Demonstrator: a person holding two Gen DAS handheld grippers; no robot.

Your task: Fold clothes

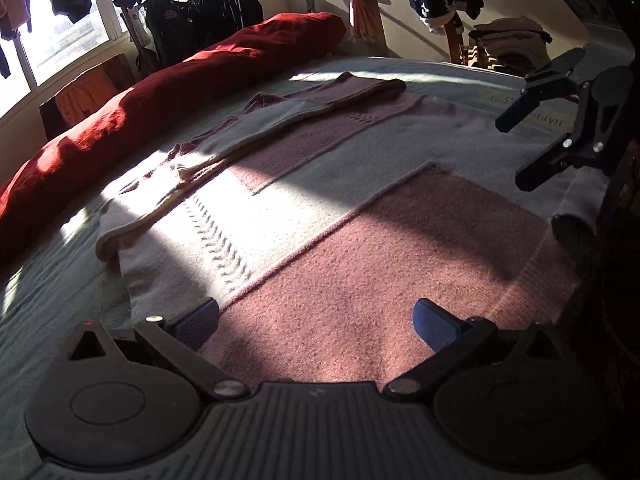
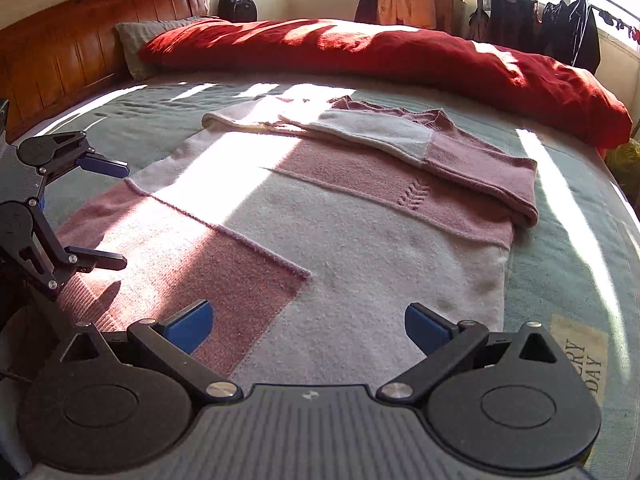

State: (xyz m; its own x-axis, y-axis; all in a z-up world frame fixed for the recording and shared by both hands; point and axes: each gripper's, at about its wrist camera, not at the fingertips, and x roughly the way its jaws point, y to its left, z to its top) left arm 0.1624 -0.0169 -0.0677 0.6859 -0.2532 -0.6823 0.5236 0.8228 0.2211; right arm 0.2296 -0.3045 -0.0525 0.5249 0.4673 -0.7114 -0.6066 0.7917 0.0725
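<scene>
Two open grippers, left gripper (image 1: 316,322), right gripper (image 2: 309,326), sweater (image 2: 320,216), red duvet (image 2: 400,56)

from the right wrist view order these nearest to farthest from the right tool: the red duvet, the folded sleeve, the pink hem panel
1. Pink hem panel, just ahead of the right tool, leftward.
2. Folded sleeve, mid-bed, across the sweater's chest.
3. Red duvet, along the far edge.

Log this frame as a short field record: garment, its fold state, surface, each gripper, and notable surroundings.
garment: pink and white patchwork sweater
fold state: lying flat, both sleeves folded across the chest; hem end not yet folded
surface: pale green bedspread on a bed
left gripper: open, at the hem, pink panel between its fingers, holding nothing
right gripper: open, at the hem, holding nothing
surroundings: red duvet along the far side; wooden headboard; dark jackets hanging by the window
</scene>
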